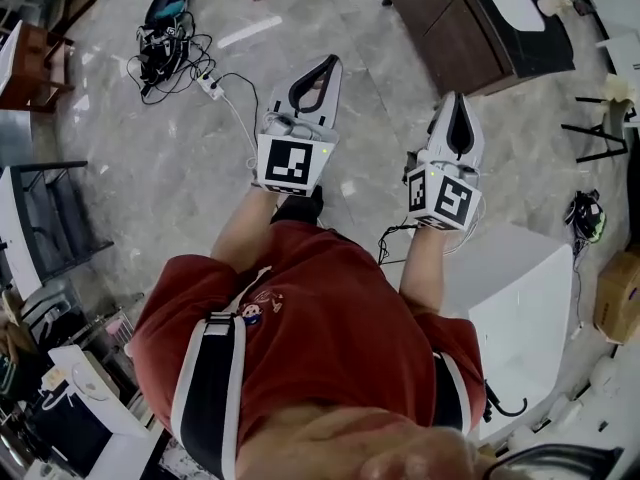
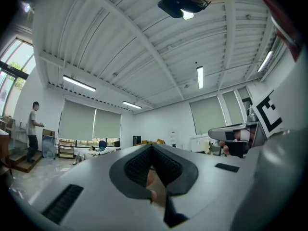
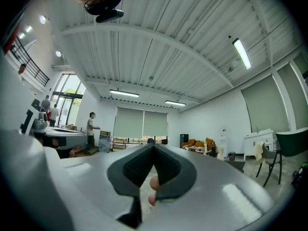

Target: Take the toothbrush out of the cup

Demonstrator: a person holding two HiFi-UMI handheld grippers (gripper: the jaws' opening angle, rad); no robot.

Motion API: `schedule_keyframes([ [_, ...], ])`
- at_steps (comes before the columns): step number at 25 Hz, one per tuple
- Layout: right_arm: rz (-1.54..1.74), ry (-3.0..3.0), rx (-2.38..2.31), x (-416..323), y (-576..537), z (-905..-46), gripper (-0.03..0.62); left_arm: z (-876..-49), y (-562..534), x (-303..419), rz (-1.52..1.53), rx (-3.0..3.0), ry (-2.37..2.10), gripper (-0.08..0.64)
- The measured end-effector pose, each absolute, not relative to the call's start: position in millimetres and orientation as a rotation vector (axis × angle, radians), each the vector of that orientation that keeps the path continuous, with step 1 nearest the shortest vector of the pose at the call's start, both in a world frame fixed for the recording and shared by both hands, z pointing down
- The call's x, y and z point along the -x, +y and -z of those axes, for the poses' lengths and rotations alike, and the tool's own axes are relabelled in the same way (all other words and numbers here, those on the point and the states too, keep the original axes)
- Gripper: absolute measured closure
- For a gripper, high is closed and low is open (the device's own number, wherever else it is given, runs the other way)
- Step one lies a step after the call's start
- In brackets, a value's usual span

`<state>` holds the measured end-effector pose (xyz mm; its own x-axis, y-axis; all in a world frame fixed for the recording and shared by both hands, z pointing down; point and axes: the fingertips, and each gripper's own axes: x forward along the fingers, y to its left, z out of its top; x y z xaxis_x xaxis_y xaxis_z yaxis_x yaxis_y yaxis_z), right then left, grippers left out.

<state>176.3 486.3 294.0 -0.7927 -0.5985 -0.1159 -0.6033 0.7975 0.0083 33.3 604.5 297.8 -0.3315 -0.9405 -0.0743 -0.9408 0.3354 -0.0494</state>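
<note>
Neither a toothbrush nor a cup shows in any view. In the head view I hold both grippers out in front of my chest, pointing level over the marble floor. My left gripper [image 1: 328, 64] is shut, its dark pads meeting with nothing between them [image 2: 152, 147]. My right gripper [image 1: 457, 99] is likewise shut and empty [image 3: 153, 147]. Each gripper's camera looks across a large room with a ribbed ceiling. The right gripper shows at the right edge of the left gripper view [image 2: 236, 132]. The left one shows at the left edge of the right gripper view [image 3: 53, 134].
A white table [image 1: 520, 303] stands close at my right. A dark cabinet [image 1: 465, 23] is ahead on the right. Cables and a power strip [image 1: 180, 58] lie on the floor ahead at the left. A person [image 2: 32, 129] stands far off by the windows.
</note>
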Motion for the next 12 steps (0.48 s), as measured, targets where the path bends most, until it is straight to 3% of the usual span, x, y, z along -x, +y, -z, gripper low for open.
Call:
schedule_keyframes([
  [12,-0.061,2.850,1.014,-58.5,402.2,-282.9,0.583,-274.1,517.1,99.1,-0.042,1.780,2.442,0.557],
])
